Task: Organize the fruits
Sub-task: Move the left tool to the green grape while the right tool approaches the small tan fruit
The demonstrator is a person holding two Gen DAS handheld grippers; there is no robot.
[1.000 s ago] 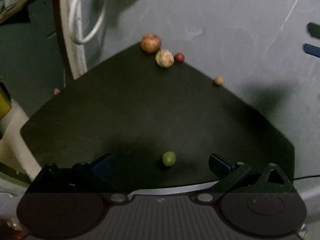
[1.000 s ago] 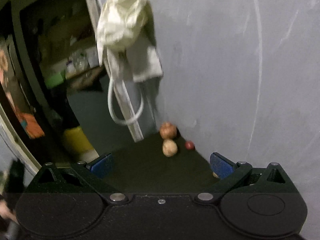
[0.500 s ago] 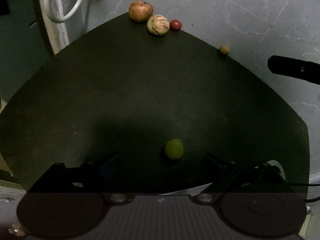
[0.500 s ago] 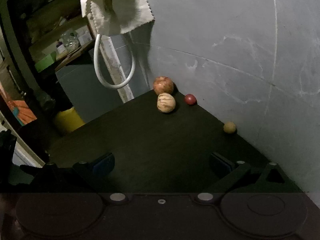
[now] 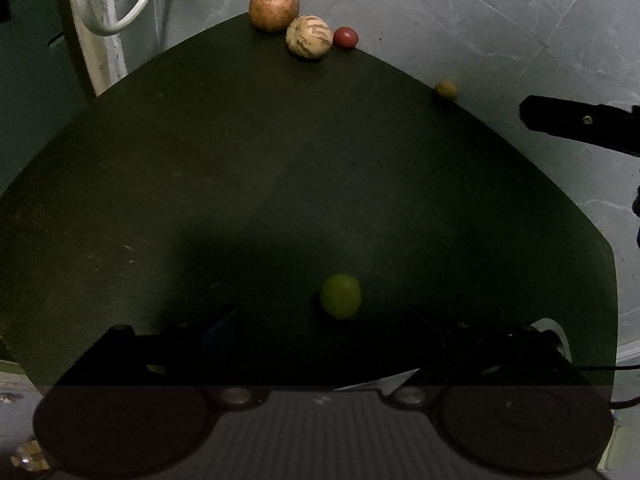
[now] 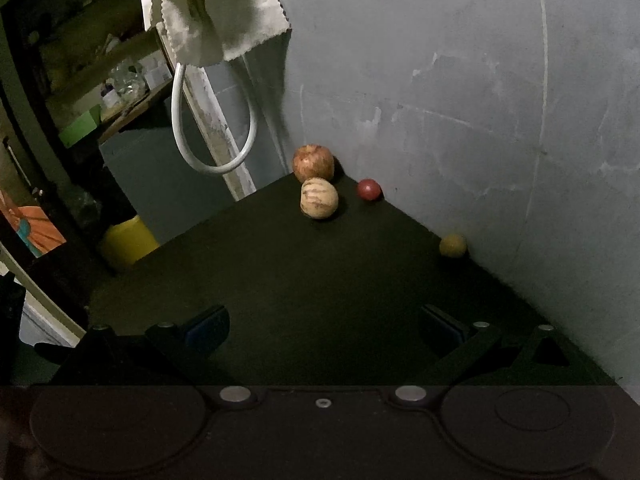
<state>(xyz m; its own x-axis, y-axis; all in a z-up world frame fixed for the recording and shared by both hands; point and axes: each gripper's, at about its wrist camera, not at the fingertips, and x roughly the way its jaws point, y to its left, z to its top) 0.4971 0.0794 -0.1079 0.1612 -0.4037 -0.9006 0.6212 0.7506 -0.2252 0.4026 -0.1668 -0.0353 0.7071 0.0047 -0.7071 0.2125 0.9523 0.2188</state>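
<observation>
In the left wrist view, a small green fruit (image 5: 341, 296) is seen on the dark surface (image 5: 240, 184), lying between the fingers of the left gripper (image 5: 320, 322) but touched by neither; the jaws are closing around it while a gap remains on both sides, so nothing is gripped yet. At the far corner, an apple (image 5: 274, 9), a striped pale fruit (image 5: 309, 36) and a small red fruit (image 5: 345, 37) are grouped close together against the wall (image 5: 460, 20), and a small yellowish fruit (image 5: 446, 89) is set apart along the right edge. A dark part of the right gripper is visible at the right border. In the right wrist view, the right gripper (image 6: 324, 326) is held open and empty above bare surface, with the same cluster of fruits ahead and the yellowish fruit off to the right by the wall; a white cable loop (image 6: 212, 128) and a cloth (image 6: 216, 12) are hung beyond the surface. The step in hand is judged to be the grasp of the green fruit. The next move calls for the closing to be finished gently, since a round fruit could be rolled away, and then for it to be carried towards the group at the corner
</observation>
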